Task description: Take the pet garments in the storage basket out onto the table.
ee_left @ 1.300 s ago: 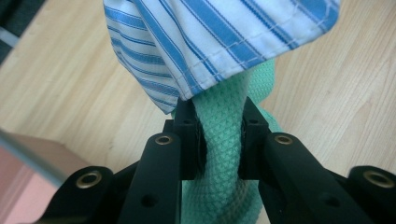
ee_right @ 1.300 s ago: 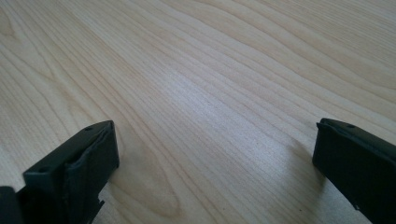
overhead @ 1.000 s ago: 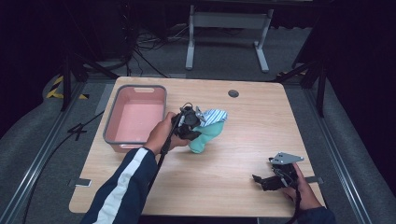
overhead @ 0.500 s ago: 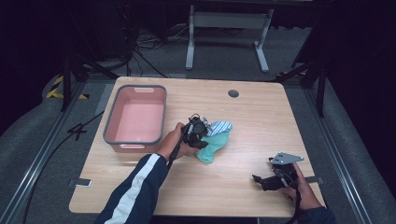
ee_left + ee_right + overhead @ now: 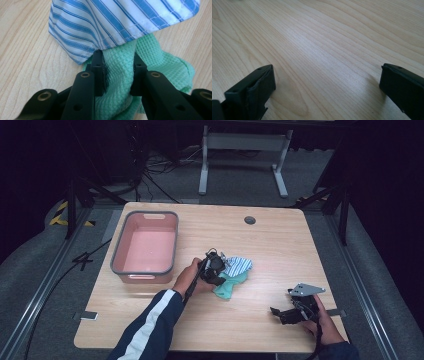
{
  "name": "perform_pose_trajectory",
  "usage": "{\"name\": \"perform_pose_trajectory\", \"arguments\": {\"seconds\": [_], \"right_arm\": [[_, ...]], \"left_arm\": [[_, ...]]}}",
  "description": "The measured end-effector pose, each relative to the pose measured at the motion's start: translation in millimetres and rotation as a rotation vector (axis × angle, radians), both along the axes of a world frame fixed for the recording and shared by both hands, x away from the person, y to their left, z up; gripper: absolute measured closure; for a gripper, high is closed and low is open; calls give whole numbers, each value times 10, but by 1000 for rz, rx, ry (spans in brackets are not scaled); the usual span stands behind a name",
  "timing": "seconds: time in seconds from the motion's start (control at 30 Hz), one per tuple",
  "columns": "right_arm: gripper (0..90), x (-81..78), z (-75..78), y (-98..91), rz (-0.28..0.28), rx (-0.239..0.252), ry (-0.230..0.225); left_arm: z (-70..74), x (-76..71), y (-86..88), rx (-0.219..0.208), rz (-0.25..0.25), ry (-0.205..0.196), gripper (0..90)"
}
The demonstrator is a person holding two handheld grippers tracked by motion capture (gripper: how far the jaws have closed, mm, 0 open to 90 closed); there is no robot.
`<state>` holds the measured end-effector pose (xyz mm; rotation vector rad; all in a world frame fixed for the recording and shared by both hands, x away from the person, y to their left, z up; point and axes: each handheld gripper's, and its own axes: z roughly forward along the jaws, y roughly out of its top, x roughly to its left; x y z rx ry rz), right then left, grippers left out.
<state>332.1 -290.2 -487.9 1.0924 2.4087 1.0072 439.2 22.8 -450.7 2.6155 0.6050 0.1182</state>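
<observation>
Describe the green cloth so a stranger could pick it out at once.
Start at the pink tub on the wooden table; just right of it lies a small heap of cloth. The green cloth is the plain waffle-textured one, pinched by the left gripper, under the blue-striped cloth.

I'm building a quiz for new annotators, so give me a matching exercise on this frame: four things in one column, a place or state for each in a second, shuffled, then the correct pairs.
Things:
1. pink tub
2. green waffle cloth
3. striped cloth
4. right hand-held gripper

States:
A. jaws wide apart over bare wood
B. pinched between the left hand-held gripper's jaws
C. lying over the green cloth's far part
D. empty, at the table's left side

Pairs: 1-D, 2-B, 3-C, 4-A
</observation>
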Motion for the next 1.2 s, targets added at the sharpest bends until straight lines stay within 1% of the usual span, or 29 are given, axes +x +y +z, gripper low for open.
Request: {"name": "perform_pose_trajectory", "arguments": {"seconds": [0.1,0.2,0.23,0.27,0.33,0.37,0.4,0.43,0.47,0.53,0.6,0.63,0.67,0.7,0.77,0.8,0.83,0.87,0.93,0.97,1.0,1.03,1.07,1.13,1.2], "right_arm": [[6,0,0,0,0,0,0],[6,0,0,0,0,0,0],[6,0,0,0,0,0,0],[5,0,0,0,0,0,0],[6,0,0,0,0,0,0],[5,0,0,0,0,0,0],[6,0,0,0,0,0,0],[6,0,0,0,0,0,0],[6,0,0,0,0,0,0],[6,0,0,0,0,0,0],[6,0,0,0,0,0,0],[6,0,0,0,0,0,0],[6,0,0,0,0,0,0],[6,0,0,0,0,0,0],[6,0,0,0,0,0,0],[5,0,0,0,0,0,0],[6,0,0,0,0,0,0],[6,0,0,0,0,0,0],[6,0,0,0,0,0,0],[6,0,0,0,0,0,0],[6,0,0,0,0,0,0],[6,0,0,0,0,0,0],[6,0,0,0,0,0,0],[6,0,0,0,0,0,0],[6,0,0,0,0,0,0]], "left_arm": [[16,-20,-6,7,-3,-9,669],[44,-35,-11,29,3,-28,561],[58,-36,-8,34,-6,-35,545],[73,-45,-4,40,0,-32,535],[86,-56,6,29,16,-32,499],[106,-57,17,37,11,-40,487],[120,-66,26,38,17,-47,463],[146,-74,39,43,12,-45,433],[162,-84,47,46,12,-52,413],[208,-103,72,38,8,-56,380],[261,-125,100,39,5,-57,357],[261,-125,100,39,5,-57,341],[285,-133,115,34,10,-65,341],[292,-138,125,24,13,-67,316],[328,-154,151,17,8,-75,296],[330,-164,159,4,11,-84,288],[354,-168,173,11,0,-87,274],[361,-184,182,2,6,-93,274],[391,-215,223,-23,-7,-95,259],[404,-231,240,-25,-10,-100,256],[413,-246,260,-30,-13,-106,242],[427,-264,289,-41,-17,-103,221],[439,-280,311,-40,-20,-103,220],[452,-307,346,-32,-25,-118,212],[468,-331,378,-24,-25,-126,215]]}}
